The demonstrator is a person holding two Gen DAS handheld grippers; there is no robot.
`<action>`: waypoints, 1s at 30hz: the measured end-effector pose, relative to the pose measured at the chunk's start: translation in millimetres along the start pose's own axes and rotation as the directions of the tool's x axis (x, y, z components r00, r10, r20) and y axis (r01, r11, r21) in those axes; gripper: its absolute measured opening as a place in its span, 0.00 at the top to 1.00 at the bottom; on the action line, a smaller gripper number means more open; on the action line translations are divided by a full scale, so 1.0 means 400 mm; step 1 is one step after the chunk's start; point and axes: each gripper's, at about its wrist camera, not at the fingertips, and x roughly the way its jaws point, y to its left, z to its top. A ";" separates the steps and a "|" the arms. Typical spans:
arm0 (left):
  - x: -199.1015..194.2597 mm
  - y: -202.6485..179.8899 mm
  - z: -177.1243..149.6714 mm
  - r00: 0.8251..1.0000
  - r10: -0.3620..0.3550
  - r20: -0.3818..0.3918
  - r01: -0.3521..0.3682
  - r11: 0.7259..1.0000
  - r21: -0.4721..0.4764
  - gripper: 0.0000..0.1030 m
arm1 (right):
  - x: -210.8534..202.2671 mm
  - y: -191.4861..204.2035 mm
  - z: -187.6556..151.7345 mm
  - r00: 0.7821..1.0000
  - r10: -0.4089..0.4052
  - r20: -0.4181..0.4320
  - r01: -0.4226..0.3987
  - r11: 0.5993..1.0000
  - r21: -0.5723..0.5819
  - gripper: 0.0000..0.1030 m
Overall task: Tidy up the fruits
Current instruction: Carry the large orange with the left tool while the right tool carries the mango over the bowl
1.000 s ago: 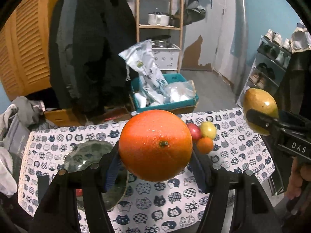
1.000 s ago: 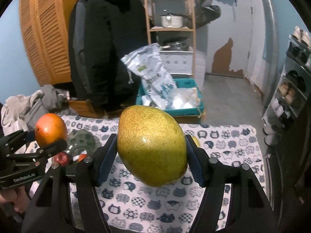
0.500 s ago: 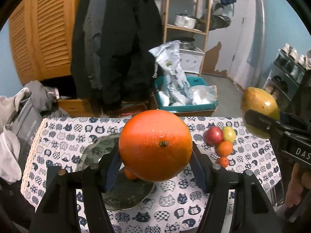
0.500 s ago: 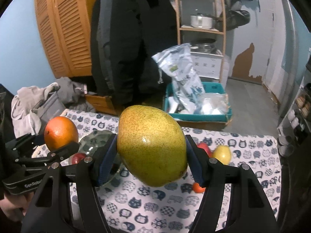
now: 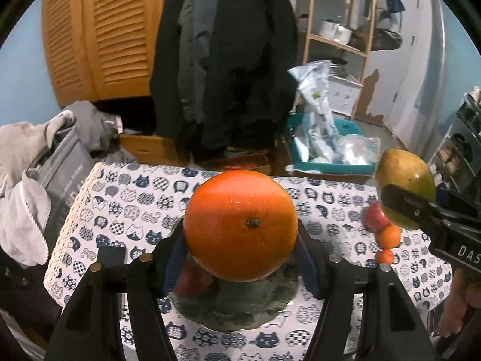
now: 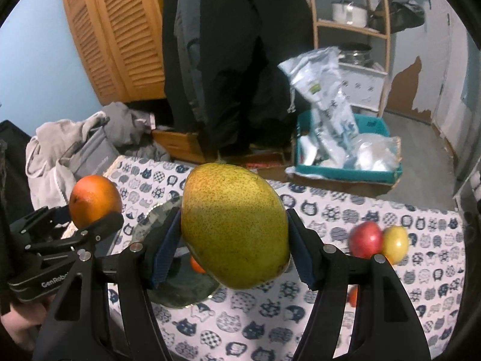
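Observation:
My left gripper (image 5: 240, 249) is shut on a big orange (image 5: 240, 224), held in the air above a dark green plate (image 5: 237, 310) on the cat-print tablecloth. My right gripper (image 6: 234, 249) is shut on a yellow-green mango (image 6: 234, 225), which hangs over the plate's (image 6: 186, 291) right edge. Each view shows the other gripper with its fruit: the mango (image 5: 404, 188) at the right, the orange (image 6: 94, 200) at the left. A small orange fruit (image 6: 197, 266) lies on the plate. A red apple (image 6: 365, 239) and a yellow fruit (image 6: 395, 242) lie on the cloth to the right, with two small oranges (image 5: 389, 236) beside them.
The table (image 5: 120, 207) ends at its far edge against a black coat (image 5: 228, 60), a wooden crate and a teal bin (image 6: 348, 171) of plastic bags. Grey clothes and a bag (image 5: 45, 162) pile up at the left. A wooden shelf (image 6: 348, 30) stands behind.
Both grippers, still holding their fruits, have swung left and slightly down across the table. The plate has come under the orange, and the loose fruits have slid toward the right of both views.

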 end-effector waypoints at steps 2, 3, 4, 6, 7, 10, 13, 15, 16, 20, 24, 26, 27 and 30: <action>0.019 0.023 -0.002 1.000 0.009 -0.013 -0.009 1.000 -0.013 0.35 | 0.040 0.013 -0.001 1.000 0.012 -0.024 -0.012 1.000 0.002 0.34; 0.029 0.034 -0.003 1.000 0.012 -0.021 -0.012 1.000 -0.018 0.35 | 0.057 0.019 -0.003 0.999 0.016 -0.034 -0.016 1.000 0.004 0.34; 0.039 0.043 -0.006 0.999 0.014 -0.029 -0.015 1.000 -0.023 0.35 | 0.076 0.025 -0.004 0.999 0.020 -0.045 -0.020 1.000 0.005 0.34; 0.063 0.062 -0.010 0.999 0.018 -0.045 -0.020 0.999 -0.032 0.35 | 0.108 0.034 -0.006 0.997 0.029 -0.065 -0.029 1.000 0.006 0.34; 0.077 0.072 -0.012 0.998 0.024 -0.054 -0.026 0.999 -0.036 0.35 | 0.125 0.039 -0.007 0.997 0.033 -0.075 -0.033 0.999 0.005 0.34; 0.113 0.096 -0.016 0.997 0.027 -0.075 -0.031 0.999 -0.044 0.35 | 0.178 0.055 -0.012 0.994 0.043 -0.103 -0.043 0.999 -0.003 0.34; 0.158 0.118 -0.023 0.995 0.010 -0.104 -0.016 0.998 -0.059 0.35 | 0.226 0.068 -0.020 0.990 0.049 -0.134 -0.051 0.999 -0.010 0.34; 0.183 0.125 -0.030 0.992 0.017 -0.122 -0.024 0.998 -0.052 0.35 | 0.255 0.072 -0.025 0.986 0.057 -0.155 -0.059 0.998 -0.006 0.34; 0.195 0.128 -0.034 0.991 0.023 -0.133 -0.030 0.998 -0.050 0.35 | 0.272 0.073 -0.028 0.984 0.063 -0.168 -0.064 0.998 -0.001 0.34; 0.251 0.144 -0.054 0.982 0.023 -0.185 -0.034 0.998 -0.057 0.35 | 0.334 0.074 -0.044 0.974 0.082 -0.212 -0.081 0.997 0.015 0.34; 0.298 0.154 -0.068 0.974 0.014 -0.225 -0.029 0.997 -0.066 0.35 | 0.388 0.076 -0.063 0.964 0.090 -0.249 -0.086 0.996 0.025 0.34; 0.318 0.155 -0.072 0.970 0.019 -0.243 -0.035 0.997 -0.064 0.35 | 0.412 0.076 -0.074 0.960 0.089 -0.267 -0.083 0.996 0.032 0.34; 0.326 0.155 -0.074 0.968 0.021 -0.249 -0.037 0.997 -0.062 0.35 | 0.420 0.074 -0.077 0.958 0.088 -0.272 -0.082 0.996 0.034 0.34; 0.351 0.152 -0.082 0.963 0.017 -0.270 -0.035 0.997 -0.063 0.35 | 0.441 0.069 -0.087 0.953 0.085 -0.290 -0.077 0.996 0.039 0.34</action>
